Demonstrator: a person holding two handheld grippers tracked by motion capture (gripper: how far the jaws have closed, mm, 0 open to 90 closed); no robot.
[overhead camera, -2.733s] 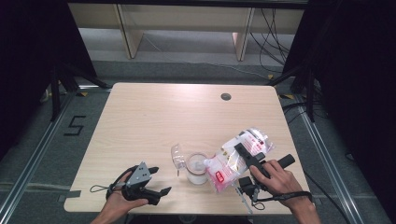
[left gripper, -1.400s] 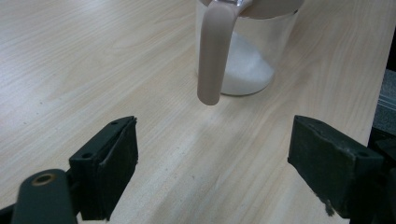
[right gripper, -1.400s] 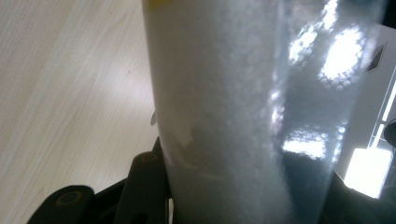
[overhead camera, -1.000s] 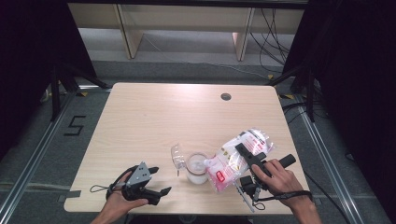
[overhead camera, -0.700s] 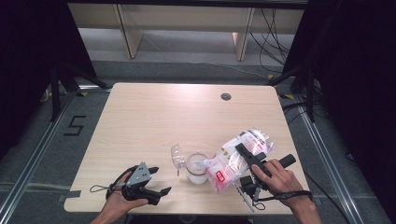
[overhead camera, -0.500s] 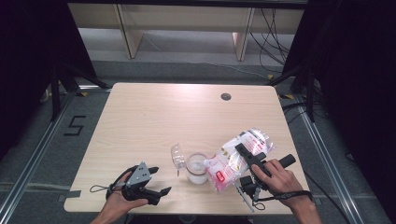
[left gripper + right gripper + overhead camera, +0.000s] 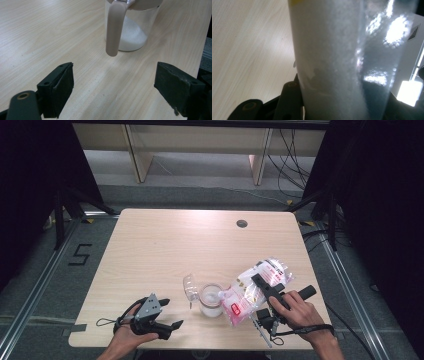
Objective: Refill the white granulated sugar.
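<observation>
table (image 7: 165, 245): light wood top, round grommet hole (image 7: 242, 223) near the far edge, right of centre.

bag (image 7: 255, 290): clear plastic, white granules inside, red label at its lower end. it sits at the near right of the table, tilted with its low end over the jar's mouth and touching the rim. in the right gripper view the bag (image 7: 329, 60) stands directly in front of the camera, granules packed against the film.

jar (image 7: 210, 300): clear glass, near-centre of the table, upright, with a low heap of white granules at the bottom. hinged lid (image 7: 189, 287) thrown open on its left side. in the left gripper view the jar (image 7: 132, 30) stands just ahead, its beige handle (image 7: 113, 27) hanging down the front.

right gripper (image 7: 262, 287): held in the right hand (image 7: 292, 310), jaws clamped on the bag about its middle, partly closed on the bulk of it.

left gripper (image 7: 169, 315): in the left hand (image 7: 127, 335) at the near left edge, well apart from the jar. jaws stand wide, nothing between them but bare table.
</observation>
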